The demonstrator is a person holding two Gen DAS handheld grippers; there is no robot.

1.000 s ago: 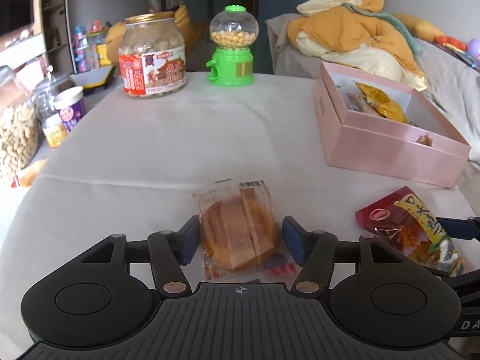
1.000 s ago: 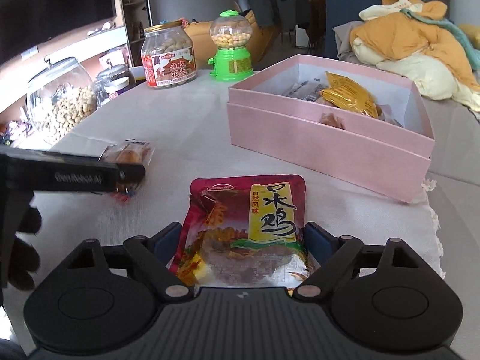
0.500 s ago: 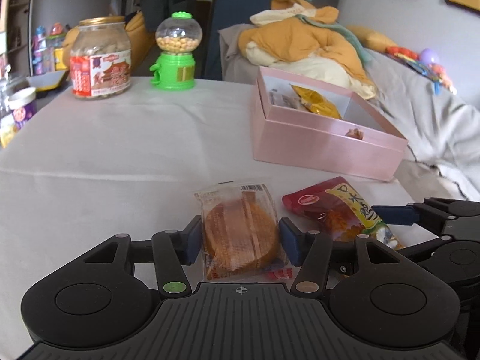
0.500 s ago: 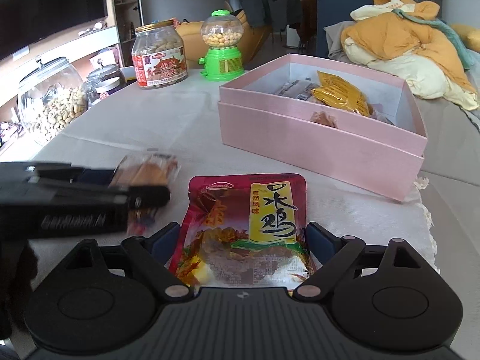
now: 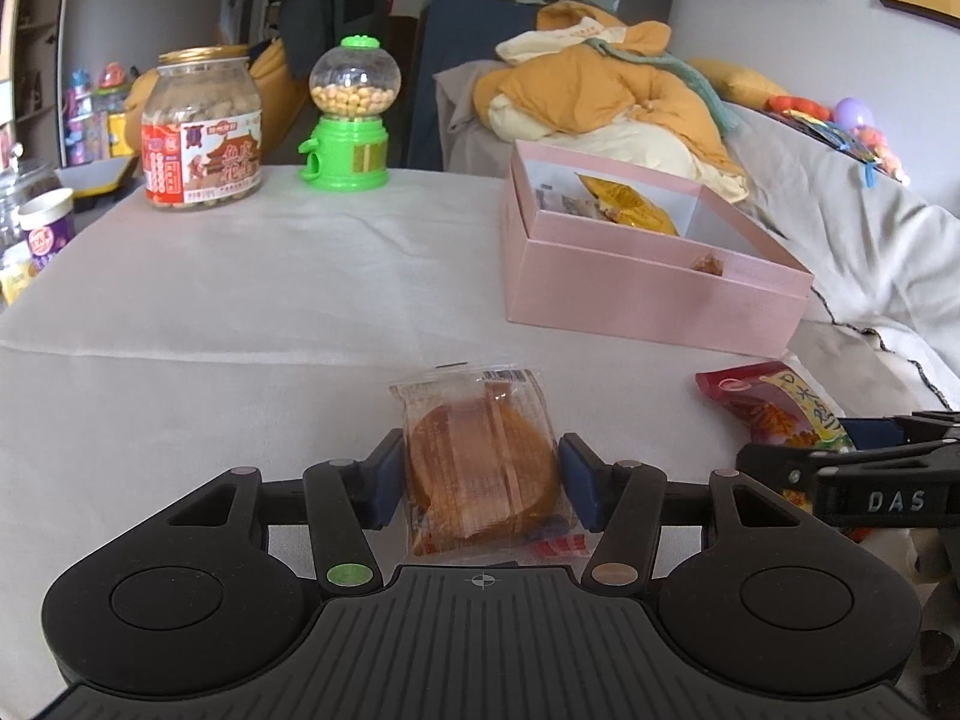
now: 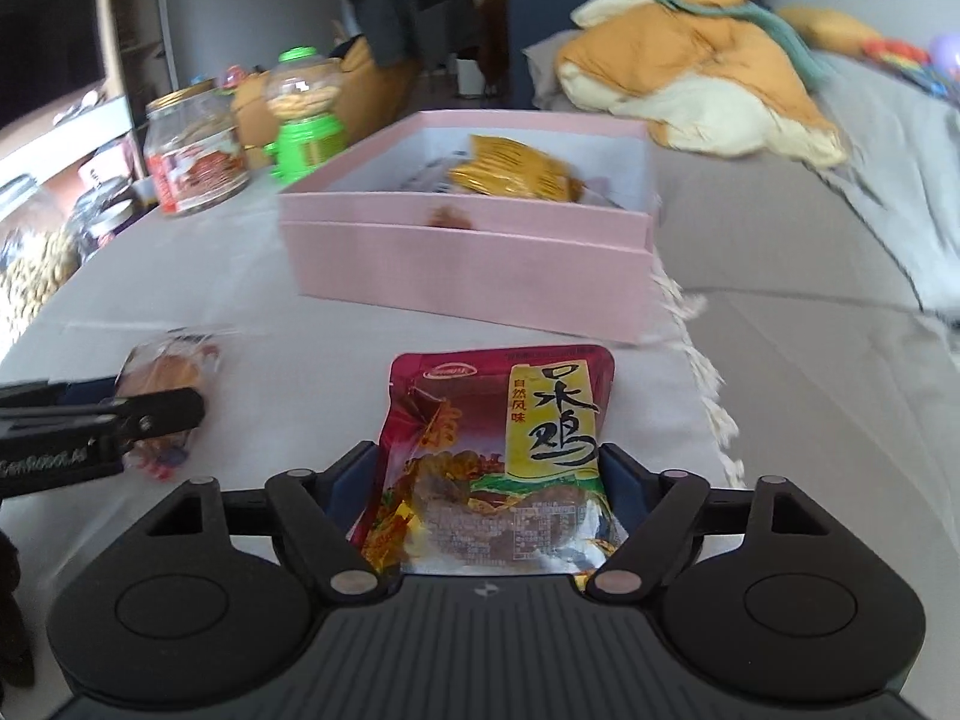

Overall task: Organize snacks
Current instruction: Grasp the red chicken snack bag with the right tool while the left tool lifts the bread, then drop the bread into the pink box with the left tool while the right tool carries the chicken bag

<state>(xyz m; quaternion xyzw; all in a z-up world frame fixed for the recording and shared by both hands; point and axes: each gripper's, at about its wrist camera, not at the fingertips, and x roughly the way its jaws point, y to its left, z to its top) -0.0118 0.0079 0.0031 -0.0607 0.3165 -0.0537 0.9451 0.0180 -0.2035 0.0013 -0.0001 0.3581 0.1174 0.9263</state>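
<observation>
Both our grippers have closed further: left gripper (image 5: 480, 480) fingers clamp the wrapped cake (image 5: 480, 468), right gripper (image 6: 489, 492) fingers squeeze the red pouch (image 6: 498, 462), both on the bench (image 5: 240, 300) near the pink box (image 5: 648, 294).

Cake packet (image 5: 480, 468) left of pouch (image 5: 780, 408) (box (image 5: 648, 294) behind).

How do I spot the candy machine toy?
Look at the far edge of the white table. The candy machine stands there, right of the tall peanut jar. Only it has a bright green base and a round clear globe of yellow balls.
</observation>
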